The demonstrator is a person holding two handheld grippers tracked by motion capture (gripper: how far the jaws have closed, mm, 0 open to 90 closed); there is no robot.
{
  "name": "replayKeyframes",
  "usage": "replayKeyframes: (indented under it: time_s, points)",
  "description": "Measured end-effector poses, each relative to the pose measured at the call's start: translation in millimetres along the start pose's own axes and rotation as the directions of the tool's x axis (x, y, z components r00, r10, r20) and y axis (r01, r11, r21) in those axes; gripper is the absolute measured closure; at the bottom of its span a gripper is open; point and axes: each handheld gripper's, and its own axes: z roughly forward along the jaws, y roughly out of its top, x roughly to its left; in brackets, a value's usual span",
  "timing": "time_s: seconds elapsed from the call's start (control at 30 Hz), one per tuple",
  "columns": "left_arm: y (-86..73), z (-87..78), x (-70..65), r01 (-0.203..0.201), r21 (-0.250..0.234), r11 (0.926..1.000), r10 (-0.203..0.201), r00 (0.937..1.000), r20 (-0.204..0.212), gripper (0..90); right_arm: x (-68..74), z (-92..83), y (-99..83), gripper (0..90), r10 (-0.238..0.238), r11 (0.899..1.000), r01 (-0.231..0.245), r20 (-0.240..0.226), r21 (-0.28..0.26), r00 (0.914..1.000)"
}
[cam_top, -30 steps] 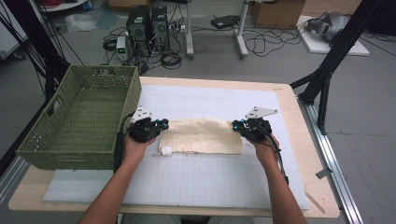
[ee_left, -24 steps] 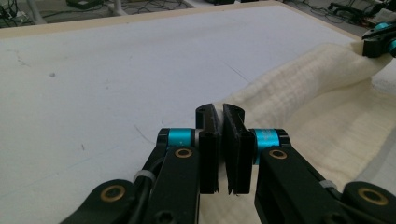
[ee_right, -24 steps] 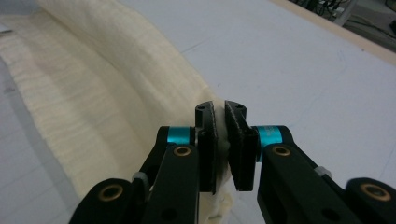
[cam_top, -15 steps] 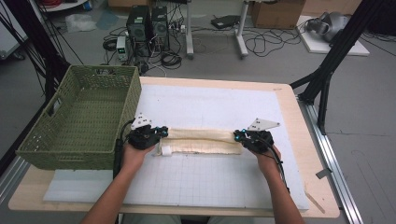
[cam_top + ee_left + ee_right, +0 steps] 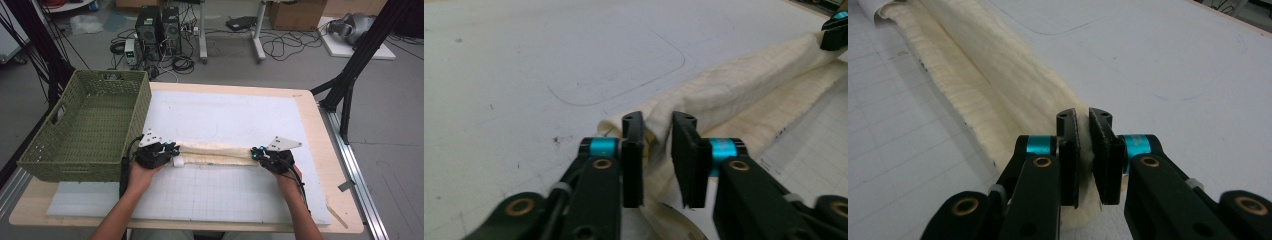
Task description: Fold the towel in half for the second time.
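Cream quilted cloth (image 5: 215, 153) lies folded lengthwise on table (image 5: 310, 125). Left gripper (image 5: 658, 150) fingers have just been opening, cloth loose between; right gripper (image 5: 1083, 150) pinches its end. Next: right release.

From the high view, the left end of the long cream folded cloth (image 5: 215, 152) lies tucked under the black left gripper (image 5: 170, 152), and its right end is hidden under the black right gripper (image 5: 256, 155), so neither gripper's hold can be read from up there. The bottom edge of that view cuts off both forearms. In the left gripper view, the cloth's near end drops out of sight behind the black jaws.
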Motion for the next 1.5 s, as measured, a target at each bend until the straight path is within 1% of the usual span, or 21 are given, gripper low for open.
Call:
replayKeyframes:
  time_s: [0.03, 0.17, 0.27, 0.37, 0.47, 0.57, 0.6, 0.67, 0.73, 0.83, 0.9, 0.97, 1.0, 1.03, 1.1, 1.2, 1.23, 1.33, 1.37, 1.4, 1.5]
  points:
    - [0.9, -2.0, -0.3, 0.008, -0.005, 1.0000, -0.008, 1.0000, 0.005, 62.2, 1.1, -0.4, -0.2, 83.1, -0.005, 1.000, 0.005, 0.002, 0.004, 1.0000]
    - [8.7, -11.5, -2.0, 0.035, -0.075, 0.9966, -0.035, 0.9994, 0.009, 54.6, 2.8, -1.9, -1.1, 82.9, -0.012, 1.000, 0.012, 0.007, -0.001, 0.9999]
    - [17.7, -19.2, -2.3, 0.047, -0.128, 0.9906, -0.045, 0.9989, 0.015, 53.6, 4.1, -2.2, -1.6, 82.8, -0.018, 1.000, 0.018, 0.010, 0.004, 0.9998]
    - [23.0, -19.1, -3.8, 0.046, -0.138, 0.9894, -0.043, 0.9987, 0.026, 55.6, 5.8, -2.2, -1.7, 82.6, -0.024, 1.000, 0.024, 0.008, 0.010, 0.9997]
    - [20.3, -8.5, -7.9, 0.026, -0.080, 0.9964, -0.022, 0.9984, 0.052, 63.6, 8.1, -2.1, -1.7, 81.8, -0.034, 0.999, 0.034, 0.009, 0.017, 0.9994]
    - [12.7, 4.4, -11.6, 0.017, -0.027, 0.9995, -0.015, 0.9984, 0.055, 68.1, 9.1, -3.1, -2.8, 80.0, -0.035, 0.999, 0.035, 0.011, 0.023, 0.9993]
    - [11.2, 7.8, -12.0, 0.015, 0.008, 0.9999, -0.015, 0.9983, 0.056, 69.3, 8.8, -3.9, -3.2, 78.7, -0.037, 0.999, 0.036, 0.013, 0.020, 0.9992]
    - [9.6, 11.9, -13.0, 0.007, 0.039, 0.9992, -0.009, 0.9990, 0.045, 70.1, 8.5, -7.6, -3.2, 76.1, -0.026, 1.000, 0.026, 0.014, 0.015, 0.9996]
    - [9.2, 12.9, -13.2, 0.000, 0.049, 0.9988, -0.002, 0.9997, 0.025, 70.9, 7.5, -13.1, -2.7, 71.5, -0.005, 1.000, 0.005, 0.012, -0.004, 0.9999]
    - [8.1, 13.7, -11.5, -0.003, 0.072, 0.9974, 0.002, 0.9999, 0.012, 71.4, 4.2, -24.2, -0.5, 65.1, 0.039, 0.998, -0.039, 0.009, -0.053, 0.9992]
    - [6.9, 14.2, -10.2, -0.011, 0.099, 0.9950, 0.010, 0.9999, 0.008, 72.0, 1.9, -33.5, 2.8, 62.5, 0.087, 0.991, -0.086, 0.005, -0.103, 0.9962]
    - [5.8, 15.6, -10.5, -0.010, 0.115, 0.9934, 0.010, 0.9999, 0.005, 72.7, -0.3, -41.7, 7.8, 60.5, 0.128, 0.979, -0.126, 0.005, -0.163, 0.9917]
    - [5.8, 15.9, -10.7, -0.012, 0.121, 0.9925, 0.012, 0.9999, 0.003, 72.7, -0.7, -44.3, 10.4, 60.2, 0.148, 0.972, -0.146, -0.003, -0.186, 0.9889]
    - [5.6, 16.3, -11.0, -0.017, 0.126, 0.9919, 0.016, 0.9999, 0.003, 72.9, 0.0, -45.1, 13.3, 60.2, 0.155, 0.969, -0.154, -0.007, -0.193, 0.9879]
    - [5.3, 17.5, -12.2, -0.023, 0.133, 0.9908, 0.023, 0.9997, 0.003, 73.3, 4.4, -40.5, 17.4, 60.7, 0.153, 0.973, -0.154, -0.015, -0.173, 0.9881]
    - [4.3, 19.1, -13.3, -0.024, 0.143, 0.9894, 0.024, 0.9997, 0.000, 73.9, 14.1, -21.5, 15.3, 64.6, 0.130, 0.989, -0.132, -0.036, -0.069, 0.9908]
    - [4.3, 18.9, -12.9, -0.029, 0.152, 0.9879, 0.030, 0.9996, 0.001, 74.0, 16.5, -14.5, 12.8, 66.4, 0.126, 0.991, -0.127, -0.032, -0.033, 0.9915]
    - [2.7, 18.9, -12.6, -0.027, 0.148, 0.9887, 0.027, 0.9996, -0.005, 75.0, 17.9, -2.8, 5.7, 69.8, 0.126, 0.992, -0.125, -0.035, 0.029, 0.9914]
    - [0.7, 18.5, -12.2, -0.027, 0.141, 0.9896, 0.029, 0.9996, -0.008, 75.6, 18.0, -1.4, 4.3, 70.4, 0.124, 0.992, -0.123, -0.035, 0.041, 0.9916]
    - [-0.6, 19.3, -11.5, -0.018, 0.157, 0.9874, 0.020, 0.9998, -0.009, 76.4, 18.1, -0.7, 2.7, 70.9, 0.124, 0.991, -0.122, -0.035, 0.051, 0.9917]
    - [-4.5, 18.5, -11.3, -0.021, 0.136, 0.9905, 0.023, 0.9997, -0.011, 77.7, 18.6, 2.0, -1.5, 71.5, 0.111, 0.990, -0.108, -0.028, 0.092, 0.9934]
